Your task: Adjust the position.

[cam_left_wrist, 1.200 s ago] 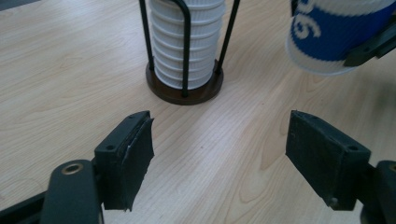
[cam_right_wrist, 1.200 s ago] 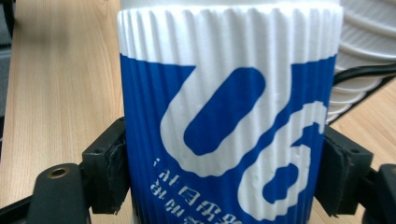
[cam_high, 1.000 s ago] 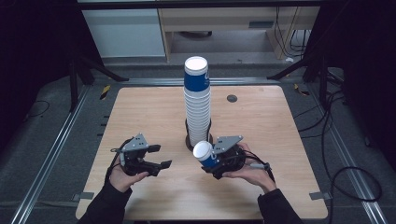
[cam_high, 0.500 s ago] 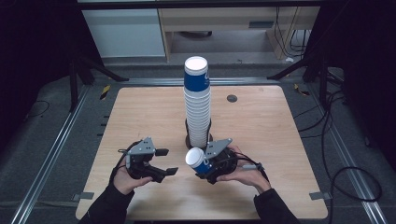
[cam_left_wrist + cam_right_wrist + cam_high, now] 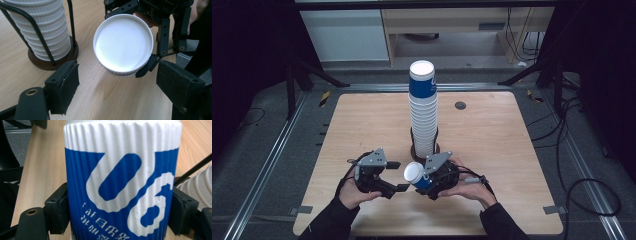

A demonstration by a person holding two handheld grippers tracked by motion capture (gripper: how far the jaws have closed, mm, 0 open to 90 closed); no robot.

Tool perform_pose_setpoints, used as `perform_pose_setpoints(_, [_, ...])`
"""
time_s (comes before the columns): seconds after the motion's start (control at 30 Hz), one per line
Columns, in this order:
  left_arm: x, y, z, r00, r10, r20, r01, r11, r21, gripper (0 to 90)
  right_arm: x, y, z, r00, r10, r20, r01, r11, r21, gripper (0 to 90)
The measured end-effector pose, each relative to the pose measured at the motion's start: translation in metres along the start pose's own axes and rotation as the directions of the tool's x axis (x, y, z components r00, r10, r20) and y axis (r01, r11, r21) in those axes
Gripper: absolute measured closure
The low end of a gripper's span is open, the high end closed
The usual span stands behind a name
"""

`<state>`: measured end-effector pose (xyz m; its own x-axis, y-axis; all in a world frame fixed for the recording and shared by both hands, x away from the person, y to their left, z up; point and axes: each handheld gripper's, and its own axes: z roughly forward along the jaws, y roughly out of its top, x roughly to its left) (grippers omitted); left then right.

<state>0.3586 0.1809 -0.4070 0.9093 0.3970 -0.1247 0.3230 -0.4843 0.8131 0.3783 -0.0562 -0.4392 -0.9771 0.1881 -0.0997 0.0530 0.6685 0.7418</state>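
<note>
Jaws of the right gripper [image 5: 428, 181] are pinching a blue-and-white ribbed paper cup [image 5: 416, 176] from both sides, the black pads pressing into its corrugated wall in the right gripper view, where the cup [image 5: 122, 182] is standing between them with its printed lettering upside down. Seen from the high view, the cup is lying tilted, its white flat end pointing toward the left gripper [image 5: 395, 176], and it is being held just above the wooden worktop [image 5: 522, 150] near the person's edge. The left gripper's jaws are standing spread with nothing between them; in the left gripper view the cup's white round end [image 5: 123, 43] is facing the camera just beyond them, apart from both pads. Just behind the two grippers, a tall stack of matching cups [image 5: 423, 110] is rising upright from a dark round base with a black wire holder [image 5: 37, 32] at the middle of the worktop.
</note>
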Motion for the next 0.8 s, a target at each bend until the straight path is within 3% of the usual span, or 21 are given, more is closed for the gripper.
perform_pose_setpoints(0.5, [-0.005,0.002,0.015,0.9995,0.016,0.026,-0.018,0.9983,0.056,19.6,0.01,0.007,0.013,0.9987,-0.042,-0.03,0.042,0.999,-0.007,20.9])
perform_pose_setpoints(0.8, [-0.007,0.002,0.018,0.9996,0.014,0.024,-0.016,0.9967,0.08,25.6,0.013,0.009,0.015,0.9974,-0.064,-0.032,0.064,0.998,-0.01,20.9])
